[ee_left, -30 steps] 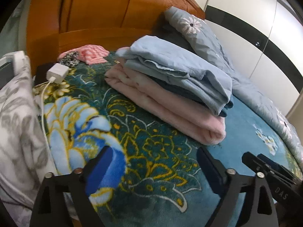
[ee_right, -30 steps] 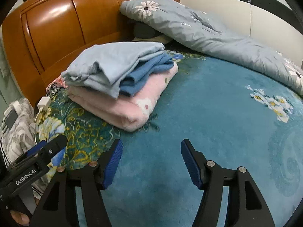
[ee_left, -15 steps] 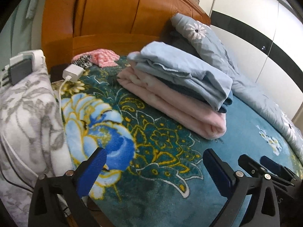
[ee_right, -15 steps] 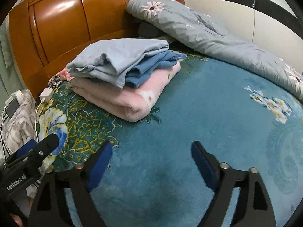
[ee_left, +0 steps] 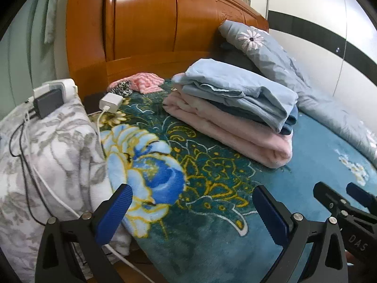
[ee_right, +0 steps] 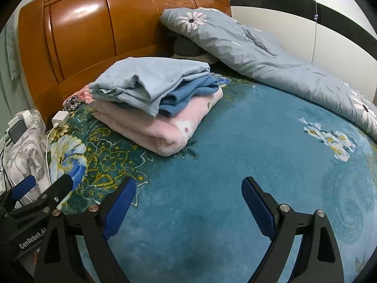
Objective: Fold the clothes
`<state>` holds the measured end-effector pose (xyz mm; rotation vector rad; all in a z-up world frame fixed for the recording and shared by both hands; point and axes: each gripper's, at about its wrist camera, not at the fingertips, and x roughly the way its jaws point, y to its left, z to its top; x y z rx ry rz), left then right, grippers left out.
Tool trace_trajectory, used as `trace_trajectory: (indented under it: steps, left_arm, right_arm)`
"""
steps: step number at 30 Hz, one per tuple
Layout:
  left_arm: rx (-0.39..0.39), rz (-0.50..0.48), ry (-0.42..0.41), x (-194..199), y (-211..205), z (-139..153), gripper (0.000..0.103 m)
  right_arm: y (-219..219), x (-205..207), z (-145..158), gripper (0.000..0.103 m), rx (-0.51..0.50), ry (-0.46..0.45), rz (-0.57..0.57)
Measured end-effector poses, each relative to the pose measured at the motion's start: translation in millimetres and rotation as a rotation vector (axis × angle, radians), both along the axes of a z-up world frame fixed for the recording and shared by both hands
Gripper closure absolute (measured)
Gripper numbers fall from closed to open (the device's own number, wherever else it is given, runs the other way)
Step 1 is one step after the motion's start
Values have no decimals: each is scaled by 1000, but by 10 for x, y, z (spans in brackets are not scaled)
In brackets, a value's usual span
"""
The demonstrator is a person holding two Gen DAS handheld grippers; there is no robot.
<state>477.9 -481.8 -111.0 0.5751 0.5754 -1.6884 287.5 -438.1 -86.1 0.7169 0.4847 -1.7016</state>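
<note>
A stack of folded clothes lies on the bed: a light blue garment (ee_left: 238, 89) (ee_right: 150, 77) on top, a darker blue one (ee_right: 188, 96) under it, and a folded pink one (ee_left: 231, 132) (ee_right: 155, 127) at the bottom. My left gripper (ee_left: 192, 208) is open and empty, above the blue floral blanket (ee_left: 200, 188) near the bed's edge, well short of the stack. My right gripper (ee_right: 188, 200) is open and empty over the blanket (ee_right: 235, 153), also short of the stack. Each gripper shows at the edge of the other's view.
A wooden headboard (ee_left: 146, 23) stands behind the stack. A grey-blue flowered quilt (ee_right: 259, 54) lies along the wall side. A white charger (ee_left: 110, 102) with its cable, a pink knit item (ee_left: 148, 85) and a grey-patterned pillow (ee_left: 47, 153) with a device are at the left.
Both grippers have drawn back from the stack and risen, so the stack looks farther off. Both jaws stay open and empty.
</note>
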Motion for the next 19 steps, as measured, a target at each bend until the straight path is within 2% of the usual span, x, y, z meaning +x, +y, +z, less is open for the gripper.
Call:
trace_trajectory:
  steps: [19]
  left_arm:
    - [-12, -9, -18, -50, 149, -44, 0]
  right_arm:
    - [33, -5, -23, 11, 15, -8, 8]
